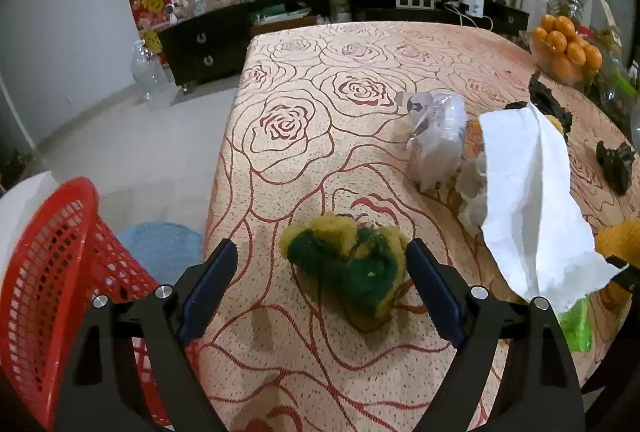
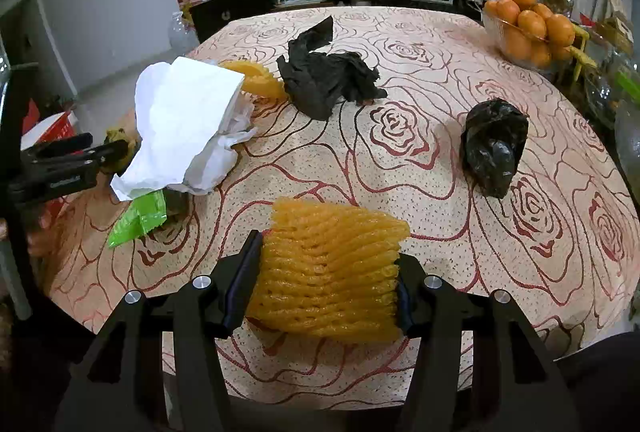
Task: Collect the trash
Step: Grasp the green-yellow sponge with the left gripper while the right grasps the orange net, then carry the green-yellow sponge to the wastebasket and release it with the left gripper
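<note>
**Trash on the rose-patterned worktop, both grippers low over it**

The right gripper (image 2: 326, 282) is closed on a piece of orange foam netting (image 2: 332, 268); both pads press into its sides and the net bulges forward between them, above the near edge of the worktop (image 2: 500, 232). The left gripper (image 1: 322, 288) stands wide, its pads either side of a green-and-yellow scrubbing sponge (image 1: 348, 264) without touching it. The sponge lies on the cloth close to the worktop's left edge.

Beyond that left edge the floor drops away, and a red mesh basket (image 1: 52, 252) stands just beside the worktop's near-left corner, with a blue mat (image 1: 160, 252) on the floor behind it. The far half of the worktop on that side is bare cloth up to the far edge, which faces a dark sideboard (image 1: 208, 40).

The rest of the trash crowds the middle: a crumpled white paper (image 2: 184, 120) over a green wrapper (image 2: 140, 218), a clear plastic bag (image 1: 438, 136) behind it, a second piece of orange netting (image 2: 260, 78), a loose black plastic sheet (image 2: 324, 76) and a knotted black bag (image 2: 494, 148) well apart to the right. Open cloth lies between the held netting and both black pieces. A glass bowl of oranges (image 2: 528, 28) sits by the far-right edge.

No writing on the wrapper or the framed cards on the sideboard can be read.
</note>
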### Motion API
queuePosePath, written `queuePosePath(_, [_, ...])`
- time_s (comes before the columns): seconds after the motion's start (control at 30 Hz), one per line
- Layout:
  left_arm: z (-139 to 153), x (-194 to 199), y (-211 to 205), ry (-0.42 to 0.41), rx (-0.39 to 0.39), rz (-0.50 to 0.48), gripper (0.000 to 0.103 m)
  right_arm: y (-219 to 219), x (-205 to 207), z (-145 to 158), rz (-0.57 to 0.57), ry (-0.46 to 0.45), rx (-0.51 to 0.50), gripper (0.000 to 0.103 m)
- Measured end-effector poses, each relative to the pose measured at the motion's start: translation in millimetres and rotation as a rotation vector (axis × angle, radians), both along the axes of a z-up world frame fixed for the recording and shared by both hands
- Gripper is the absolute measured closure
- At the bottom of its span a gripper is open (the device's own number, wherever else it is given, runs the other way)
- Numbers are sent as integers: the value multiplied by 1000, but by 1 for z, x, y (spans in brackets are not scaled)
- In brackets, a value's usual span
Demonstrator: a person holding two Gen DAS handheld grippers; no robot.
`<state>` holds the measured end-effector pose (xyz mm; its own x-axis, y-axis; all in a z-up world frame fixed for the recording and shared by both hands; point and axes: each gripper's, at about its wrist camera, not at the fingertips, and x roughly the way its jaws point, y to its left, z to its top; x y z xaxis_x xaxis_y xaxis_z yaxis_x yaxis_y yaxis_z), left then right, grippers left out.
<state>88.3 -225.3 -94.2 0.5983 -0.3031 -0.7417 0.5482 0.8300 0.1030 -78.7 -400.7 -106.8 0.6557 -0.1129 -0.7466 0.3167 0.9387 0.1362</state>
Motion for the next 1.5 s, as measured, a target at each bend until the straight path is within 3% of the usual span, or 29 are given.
queuePosePath(0.13, [-6,3,-2,44,-27,-27,45,0,0,0,0,0,-1,49])
queuePosePath(0.33, [-2,-5,-2,8,-42,-41,54,-1,0,1,-3,-4,3,49])
queuePosePath(0.87, [38,-51,29,-99,-111,-51,54,-7,-5,14,-40,-74,14,49])
queuePosePath(1.5, [61,-61,76,-148,-167,62,54,-2,-12,35,-38,-152,-25,50])
